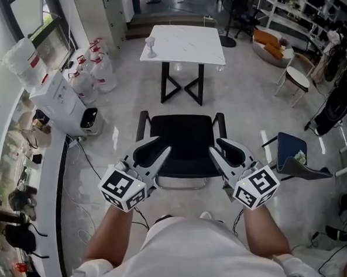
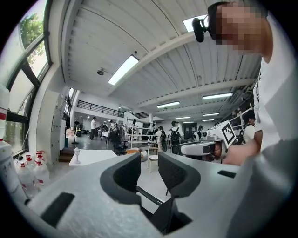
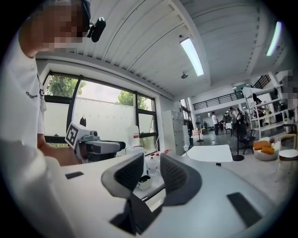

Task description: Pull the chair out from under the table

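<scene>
Chair (image 1: 185, 141) stands clear of table (image 1: 185, 43) edge; left claw (image 1: 164, 144), right claw (image 1: 214, 145) gape empty.

Chair (image 1: 185, 143) at centre, just in front of person, well apart from table (image 1: 185, 43) behind it. Small ornament (image 1: 151, 45) on table's L corner. Bottles (image 1: 93, 75) on floor L of table, by wall. Stool (image 1: 297, 79) far R. L gripper (image 1: 158, 149) over chair's L side, R gripper (image 1: 220, 148) over its R side, the two apart.
</scene>
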Motion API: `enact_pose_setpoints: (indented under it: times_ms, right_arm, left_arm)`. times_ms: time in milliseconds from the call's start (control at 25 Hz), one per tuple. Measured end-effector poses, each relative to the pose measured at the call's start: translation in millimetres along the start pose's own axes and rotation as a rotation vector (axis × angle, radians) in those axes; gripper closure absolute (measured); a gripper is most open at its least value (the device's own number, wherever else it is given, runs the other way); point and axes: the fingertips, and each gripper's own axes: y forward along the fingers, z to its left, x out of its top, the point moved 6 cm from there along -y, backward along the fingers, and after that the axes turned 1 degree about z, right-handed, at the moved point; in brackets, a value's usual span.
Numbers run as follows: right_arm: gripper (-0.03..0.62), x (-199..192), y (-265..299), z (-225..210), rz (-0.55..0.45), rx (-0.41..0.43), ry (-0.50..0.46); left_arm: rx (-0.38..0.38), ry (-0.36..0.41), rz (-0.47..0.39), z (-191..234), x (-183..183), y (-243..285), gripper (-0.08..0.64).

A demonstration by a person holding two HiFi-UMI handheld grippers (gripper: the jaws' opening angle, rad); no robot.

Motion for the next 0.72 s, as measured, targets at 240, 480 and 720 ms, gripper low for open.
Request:
enact_pose_setpoints:
  times_ms: [240, 480, 720]
  right_arm:
    - [0.544, -2.8, 0.5, 1.2, 0.003, -0.005, 0.010]
    - [0.586, -8.0, -0.2, -0.9, 0.005, -0.012, 0.027]
    - [0.588, -13.6, 0.0, 4.1, 0.018, -0.006, -0.002]
  left_arm:
    - [0.019, 0.011, -0.002, 1.5, -1.8, -3.8, 0.522]
    - [0.027, 0.024, 0.021, 0.3, -7.1, -1.2, 0.552]
    - [0.039, 0.029, 0.025, 0.1, -9.9, -1.9, 0.552]
